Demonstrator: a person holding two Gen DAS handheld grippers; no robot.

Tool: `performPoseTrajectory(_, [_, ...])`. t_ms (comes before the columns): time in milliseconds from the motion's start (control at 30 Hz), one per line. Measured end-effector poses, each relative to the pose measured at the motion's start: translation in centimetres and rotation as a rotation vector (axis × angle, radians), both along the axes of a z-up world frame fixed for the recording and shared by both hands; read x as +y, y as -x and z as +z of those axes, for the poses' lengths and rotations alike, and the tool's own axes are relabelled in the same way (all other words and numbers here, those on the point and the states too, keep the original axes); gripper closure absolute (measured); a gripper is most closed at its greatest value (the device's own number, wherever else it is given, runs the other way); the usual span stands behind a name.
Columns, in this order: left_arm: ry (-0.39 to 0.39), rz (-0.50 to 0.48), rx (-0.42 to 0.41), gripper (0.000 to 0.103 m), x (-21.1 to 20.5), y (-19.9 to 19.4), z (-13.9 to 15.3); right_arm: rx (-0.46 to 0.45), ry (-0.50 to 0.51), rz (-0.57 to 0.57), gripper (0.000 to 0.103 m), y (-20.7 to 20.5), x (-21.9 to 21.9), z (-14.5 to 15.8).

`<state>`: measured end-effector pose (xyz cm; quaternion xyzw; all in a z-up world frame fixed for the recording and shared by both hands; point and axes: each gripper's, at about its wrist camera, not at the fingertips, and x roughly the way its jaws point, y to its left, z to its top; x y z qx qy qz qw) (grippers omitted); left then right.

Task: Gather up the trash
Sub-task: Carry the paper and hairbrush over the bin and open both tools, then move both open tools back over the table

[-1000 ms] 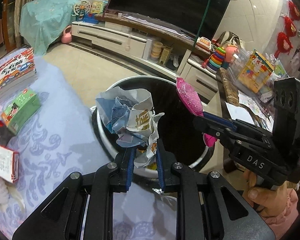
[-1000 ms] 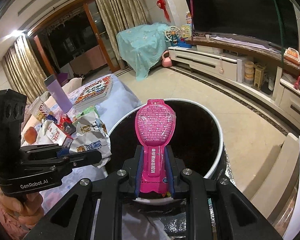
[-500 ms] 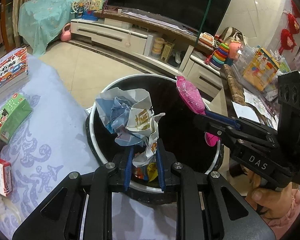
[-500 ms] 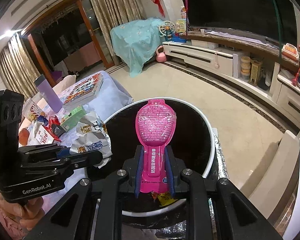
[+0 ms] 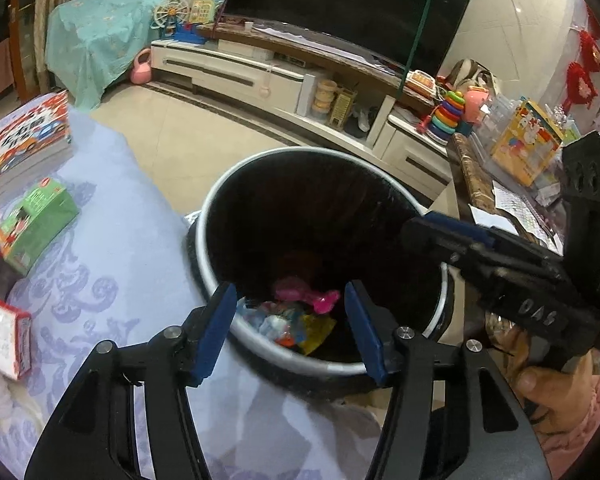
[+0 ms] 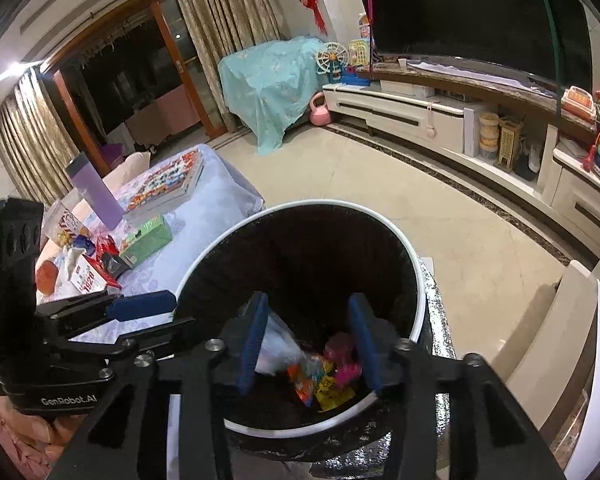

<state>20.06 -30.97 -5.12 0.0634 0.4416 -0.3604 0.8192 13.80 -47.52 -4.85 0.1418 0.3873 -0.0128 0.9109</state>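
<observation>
I am holding both claws over the mouth of the trash bin (image 5: 220, 216), which is standing on the floor just beside the near edge of the table (image 5: 112, 240) with its pale patterned cloth. The left gripper (image 5: 290, 332) is gaping about halfway, its jaws having just been opening, and nothing is sitting between the blue pads (image 5: 216, 332). The right gripper (image 6: 308, 344) is doing the same: its jaws have just been opening to a middling gap and nothing is caught in them. In the left wrist view I am seeing the right one reaching in from the right over the bin's far rim, with a hand (image 5: 556, 400) wrapped round its grip.

The trash is lying at the bottom of the bin, down in the black liner. I am making out the pink wrapper (image 6: 342, 360) near the right side of the heap, the crumpled white and blue paper bag (image 6: 276, 348) to its left, and some orange and yellow wrappers (image 6: 320, 384) on the near side.

On the table to the left, a green box (image 6: 146, 238), a stack of books (image 6: 168, 188), a purple bottle (image 6: 94, 192) and some red and white packets (image 6: 96, 268) are lying well apart from the bin.
</observation>
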Motion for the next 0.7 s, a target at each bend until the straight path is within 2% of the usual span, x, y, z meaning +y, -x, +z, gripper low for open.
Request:
performPoseTrajectory(33, [0.004,0.008,0.003,0.046,0.4,0.1,-0.1,-0.002,-0.001,0.0,0.057,0.1,0.0,0.1])
performPoseTrajectory(67, [0.012,0.017,0.009,0.046,1.1,0.2,-0.2,-0.008,-0.006,-0.001,0.051,0.3,0.1,0.3])
performPoseTrajectory(200, [0.036,0.048,0.037,0.046,3.1,1.0,-0.4,-0.034,-0.016,-0.009,0.017,1.0,0.8,0.9])
performPoseTrajectory(267, [0.039,0.065,0.025,0.046,4.3,1.6,-0.3,-0.049,-0.045,-0.012,0.007,1.4,1.2,1.0])
performPoseTrajectory(367, [0.046,0.099,0.001,0.044,6.4,2.6,0.1,-0.079,-0.077,-0.013,0.006,2.3,2.1,1.5])
performPoseTrajectory(433, [0.051,0.125,-0.006,0.039,7.8,3.0,0.2,-0.091,-0.076,-0.017,0.005,2.7,2.8,1.7])
performPoseTrajectory(700, [0.068,0.256,0.018,0.038,14.5,3.9,-0.6,-0.127,-0.093,0.072,0.004,3.6,7.9,1.8])
